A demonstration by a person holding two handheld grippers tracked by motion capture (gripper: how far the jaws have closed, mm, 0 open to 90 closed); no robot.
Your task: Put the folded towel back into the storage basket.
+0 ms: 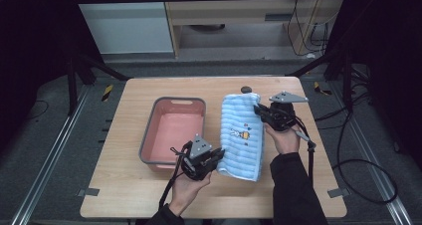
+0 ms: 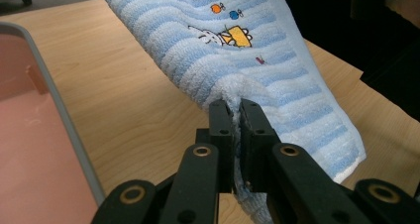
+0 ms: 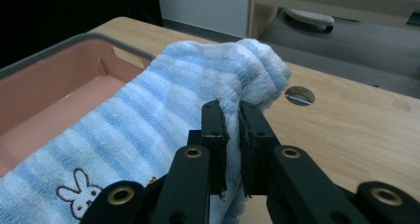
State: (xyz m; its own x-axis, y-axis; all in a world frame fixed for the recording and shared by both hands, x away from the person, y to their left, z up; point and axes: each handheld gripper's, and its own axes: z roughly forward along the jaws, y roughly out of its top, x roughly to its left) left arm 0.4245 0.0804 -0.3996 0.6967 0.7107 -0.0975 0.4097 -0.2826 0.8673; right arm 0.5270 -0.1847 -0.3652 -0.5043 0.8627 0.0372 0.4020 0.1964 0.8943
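High view: your left gripper (image 1: pixel 217 158) and right gripper (image 1: pixel 261 110) hold the blue striped towel (image 1: pixel 242 135) stretched over the desk (image 1: pixel 124 185), just right of the pink tub (image 1: pixel 174 130). Left gripper view: fingers (image 2: pixel 221 130) pinching a near towel corner. Right gripper view: fingers (image 3: pixel 214 130) pinching the bunched far edge, cable hole (image 3: pixel 299 95) beyond.

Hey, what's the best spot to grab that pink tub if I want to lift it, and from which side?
Grip the pink tub by its grey rim at a short end, where a cut-out handle shows in the far wall. Come from above with a hand-held gripper, one jaw inside and one outside the wall. The towel lies along its right side, so the far end looks freer.
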